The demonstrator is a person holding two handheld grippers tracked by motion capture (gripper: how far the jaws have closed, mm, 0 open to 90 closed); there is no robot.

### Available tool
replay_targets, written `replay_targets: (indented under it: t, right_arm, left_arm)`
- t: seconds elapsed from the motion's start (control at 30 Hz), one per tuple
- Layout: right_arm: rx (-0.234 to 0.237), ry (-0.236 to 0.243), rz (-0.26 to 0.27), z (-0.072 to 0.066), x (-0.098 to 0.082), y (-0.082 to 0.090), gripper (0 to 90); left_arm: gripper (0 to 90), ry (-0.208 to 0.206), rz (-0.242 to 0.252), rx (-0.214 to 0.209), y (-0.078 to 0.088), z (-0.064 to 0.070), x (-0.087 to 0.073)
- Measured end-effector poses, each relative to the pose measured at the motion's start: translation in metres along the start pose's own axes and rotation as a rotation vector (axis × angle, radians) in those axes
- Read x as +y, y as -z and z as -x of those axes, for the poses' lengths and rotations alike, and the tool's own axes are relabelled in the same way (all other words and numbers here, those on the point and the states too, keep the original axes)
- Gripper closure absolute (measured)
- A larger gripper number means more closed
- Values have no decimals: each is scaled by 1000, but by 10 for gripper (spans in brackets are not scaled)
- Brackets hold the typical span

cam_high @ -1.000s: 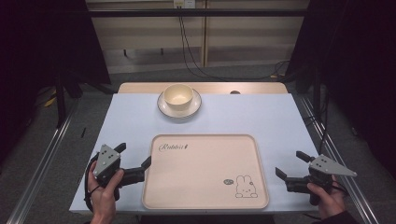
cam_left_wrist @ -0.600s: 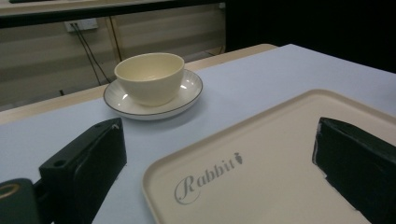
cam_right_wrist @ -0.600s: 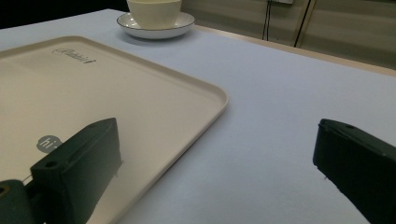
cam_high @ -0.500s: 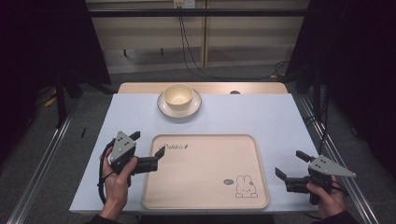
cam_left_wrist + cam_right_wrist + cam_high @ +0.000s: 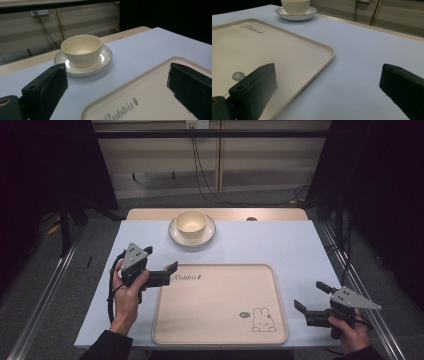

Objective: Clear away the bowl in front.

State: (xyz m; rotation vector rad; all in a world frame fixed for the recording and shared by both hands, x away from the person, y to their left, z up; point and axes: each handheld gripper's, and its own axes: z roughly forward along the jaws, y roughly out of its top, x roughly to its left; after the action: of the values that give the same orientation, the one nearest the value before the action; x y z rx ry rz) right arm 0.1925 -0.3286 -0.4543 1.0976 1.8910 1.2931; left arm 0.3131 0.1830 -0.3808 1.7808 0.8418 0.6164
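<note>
A cream bowl sits on a white saucer at the far middle of the pale blue table; I see the bowl straight ahead in the left gripper view. A beige tray with a rabbit drawing lies at the near middle. My left gripper hovers at the tray's far left corner, open, with nothing between its jaws. My right gripper stays low by the tray's right edge, open and empty, with the tray to its left.
The table has bare surface to the right of the saucer and beyond the tray. A wooden strip runs along its far edge. Metal rails flank the table on both sides, and cables hang behind it.
My left gripper has travelled away from the near left table edge, forward and slightly right, up to the tray's far left corner. The right gripper has stayed put.
</note>
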Motion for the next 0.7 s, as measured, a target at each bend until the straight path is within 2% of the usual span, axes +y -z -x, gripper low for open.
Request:
replay_targets:
  t: [0.07, 0.13, 0.23, 0.3, 0.33, 0.37, 0.4, 0.43, 0.5, 0.53, 0.57, 0.7]
  right_arm:
    - [-1, 3, 1, 0, 0, 0, 6]
    - [6, -1, 1, 0, 0, 0, 7]
    - [7, 0, 1, 0, 0, 0, 7]
    - [3, -1, 5, 0, 0, -1, 7]
    - [9, 0, 6, 0, 0, 0, 7]
    - [6, 0, 6, 0, 0, 0, 7]
    - [7, 1, 6, 1, 0, 0, 7]
    - [9, 0, 8, 0, 0, 0, 7]
    - [11, -1, 6, 0, 0, -1, 6]
    - [13, 0, 5, 0, 0, -1, 6]
    - [14, -1, 6, 0, 0, -1, 6]
    - [14, -3, 8, 1, -1, -1, 7]
  left_arm:
    - [39, 5, -4, -11, -6, -5, 3]
    - [52, 15, 5, -2, -11, -8, 6]
    - [46, 3, 5, -11, -18, -11, 10]
    - [51, 16, -2, -17, -23, -14, 12]
    - [50, 17, -9, -1, -26, -16, 13]
    - [54, 25, -6, -10, -29, -18, 14]
    - [60, 47, -2, -12, -32, -18, 14]
    - [56, 38, -16, -2, -35, -20, 14]
    - [59, 51, -30, 0, -41, -24, 14]
    - [60, 40, -50, 21, -43, -26, 14]
    - [63, 56, -45, 12, -46, -28, 14]
    - [65, 66, -78, 19, -55, -36, 14]
